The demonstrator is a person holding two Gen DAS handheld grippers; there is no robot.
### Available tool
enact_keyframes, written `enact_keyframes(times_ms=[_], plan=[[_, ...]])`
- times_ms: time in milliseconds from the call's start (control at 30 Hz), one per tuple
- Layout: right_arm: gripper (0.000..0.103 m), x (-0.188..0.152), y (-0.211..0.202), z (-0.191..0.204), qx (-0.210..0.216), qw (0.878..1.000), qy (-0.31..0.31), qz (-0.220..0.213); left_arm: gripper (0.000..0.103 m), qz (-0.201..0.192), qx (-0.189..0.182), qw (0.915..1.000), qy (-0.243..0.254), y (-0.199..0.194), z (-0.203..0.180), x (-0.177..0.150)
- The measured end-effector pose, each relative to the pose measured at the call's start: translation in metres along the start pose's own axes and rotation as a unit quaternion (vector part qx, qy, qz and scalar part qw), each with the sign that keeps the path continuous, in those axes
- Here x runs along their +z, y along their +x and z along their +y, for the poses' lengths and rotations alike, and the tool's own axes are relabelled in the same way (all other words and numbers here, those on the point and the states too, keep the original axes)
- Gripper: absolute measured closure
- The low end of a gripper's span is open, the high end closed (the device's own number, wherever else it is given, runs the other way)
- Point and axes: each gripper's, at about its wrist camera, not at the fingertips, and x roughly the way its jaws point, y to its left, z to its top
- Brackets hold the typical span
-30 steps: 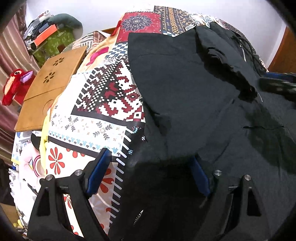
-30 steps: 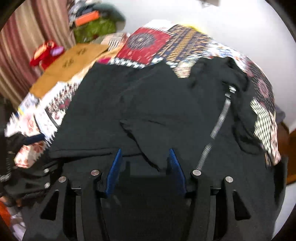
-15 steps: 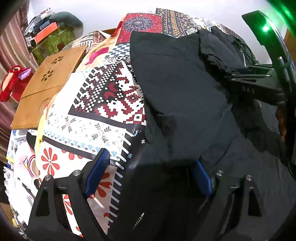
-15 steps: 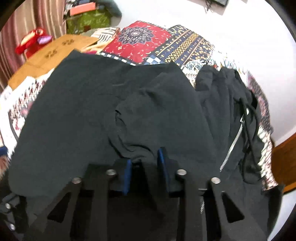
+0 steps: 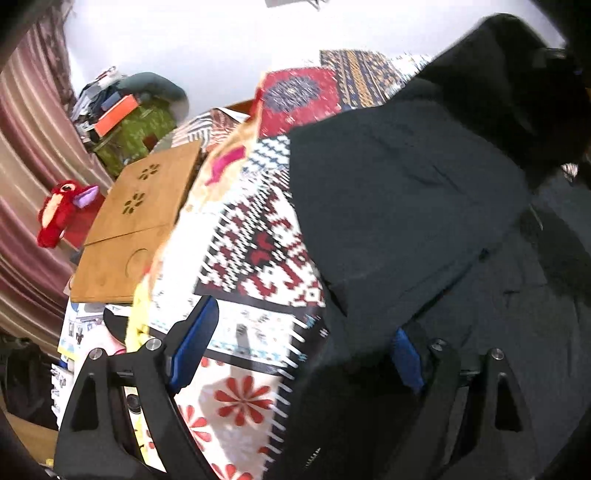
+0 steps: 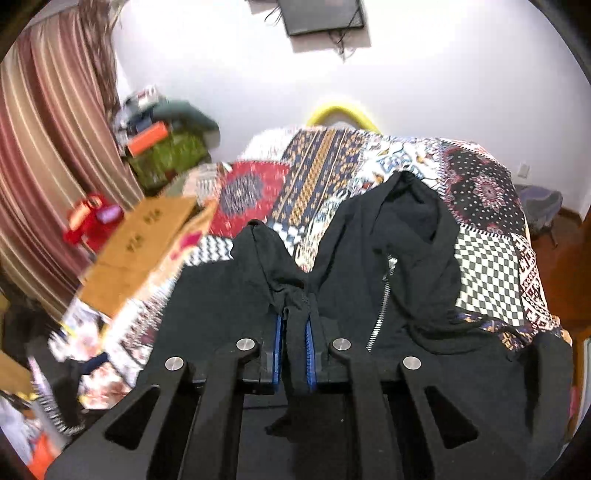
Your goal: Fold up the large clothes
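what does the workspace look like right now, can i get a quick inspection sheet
surface: bed under a patchwork quilt
job's things: black zip hoodie spread on the quilt, one fold pulled up
clutter: wooden lap tray, red plush toy
grippers: right gripper shut on hoodie fabric; left gripper open over the hoodie's edge
cables: wires hang below a wall-mounted box
surroundings: white wall, striped curtain, piled stuff in the corner

Black hoodie, silver zipper. Patchwork bedspread: red, white, navy geometric and floral blocks, black-white checks at right. Tan wooden board. Red plush toy. Maroon striped curtain. Hand-held gripper pads blue.
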Motion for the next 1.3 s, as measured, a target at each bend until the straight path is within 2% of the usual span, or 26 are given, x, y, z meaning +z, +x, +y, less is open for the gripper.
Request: enact_keyframes(times_ms=[100, 267, 500, 667, 800, 967, 1067, 1200, 1233, 1300], plan=[[0.094, 0.000, -0.021, -0.011, 0.013, 0.999, 0.027, -0.010, 0.017, -0.004, -0.001, 0.9996, -0.028, -0.010, 0.017, 0.007], [0.094, -0.014, -0.034, -0.038, 0.001, 0.998, 0.054, -0.012, 0.017, 0.003, -0.037, 0.9981, -0.050, -0.022, 0.029, 0.005], [0.094, -0.054, -0.033, -0.094, -0.028, 0.992, 0.118, 0.020, 0.017, 0.007, -0.055, 0.9984, -0.014, -0.036, 0.001, -0.010], [0.094, -0.077, -0.019, -0.128, -0.070, 0.986, 0.140, 0.056, 0.017, 0.016, -0.068, 0.9975, -0.003, -0.036, -0.012, -0.015], [0.094, -0.092, -0.008, -0.131, -0.104, 0.984, 0.117, 0.084, 0.017, 0.038, -0.077, 0.9963, -0.007, -0.028, -0.016, -0.019], [0.089, -0.099, -0.010, -0.136, -0.130, 0.982, 0.113, 0.080, 0.017, 0.047, -0.073, 0.9962, -0.002, -0.027, -0.020, -0.022], [0.089, -0.098, -0.020, -0.133, -0.167, 0.979, 0.091, 0.076, 0.017, 0.033, -0.072, 0.9968, 0.002, -0.037, -0.020, -0.019], [0.089, -0.094, -0.047, -0.125, -0.153, 0.984, 0.077, 0.055, 0.017, 0.005, -0.067, 0.9977, 0.006, -0.054, -0.025, -0.010], [0.087, -0.094, -0.053, -0.123, -0.150, 0.985, 0.076, 0.050, 0.017, -0.003, -0.068, 0.9976, 0.006, -0.059, -0.026, -0.005], [0.072, -0.092, -0.071, -0.121, -0.142, 0.986, 0.079, 0.035, 0.017, -0.019, -0.076, 0.9969, 0.003, -0.070, -0.030, 0.004]])
